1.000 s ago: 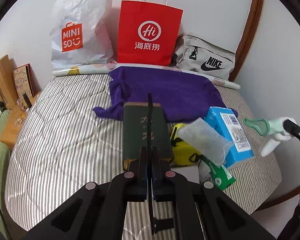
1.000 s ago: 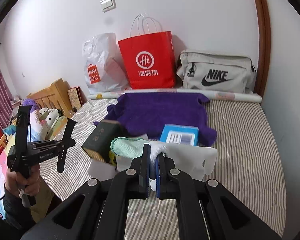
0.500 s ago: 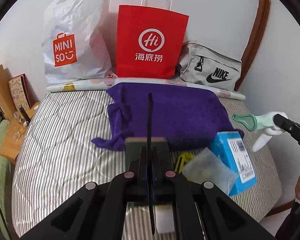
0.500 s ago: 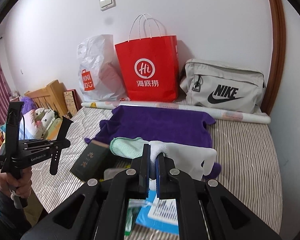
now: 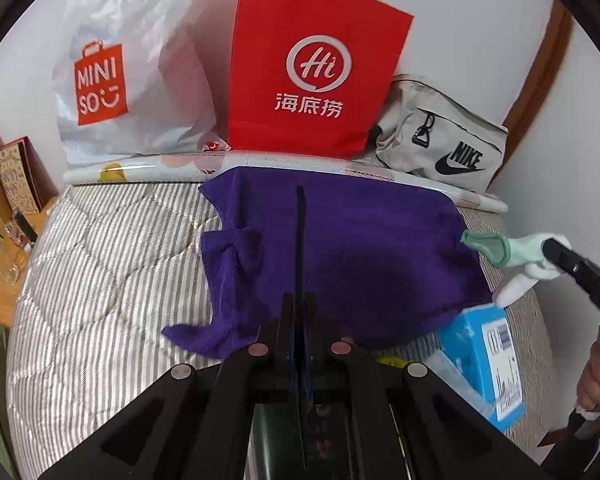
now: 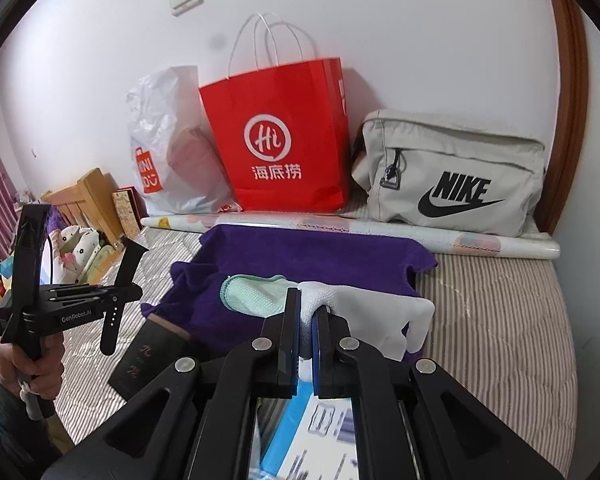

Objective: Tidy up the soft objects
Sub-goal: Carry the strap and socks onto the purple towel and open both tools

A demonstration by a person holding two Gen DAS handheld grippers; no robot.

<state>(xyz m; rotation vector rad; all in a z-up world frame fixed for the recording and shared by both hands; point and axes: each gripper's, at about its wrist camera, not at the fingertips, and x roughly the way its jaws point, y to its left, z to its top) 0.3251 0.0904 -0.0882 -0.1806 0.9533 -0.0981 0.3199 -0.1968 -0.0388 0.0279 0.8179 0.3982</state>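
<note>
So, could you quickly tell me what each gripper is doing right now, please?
Left gripper: fingers closed together, holding nothing.
Right gripper: closed on the white and mint glove, held above the purple towel.

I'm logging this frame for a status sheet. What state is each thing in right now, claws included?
Right claw: shut on the glove.
Left claw: shut, holding nothing, over the purple towel.
Glove: white and green, held above the towel.
Purple towel: spread on the bed, left edge rumpled.
Red paper bag: upright against the wall.
Nike bag: zipped shut.
Blue box: lying on the bed.
Dark book: lying closed.
</note>
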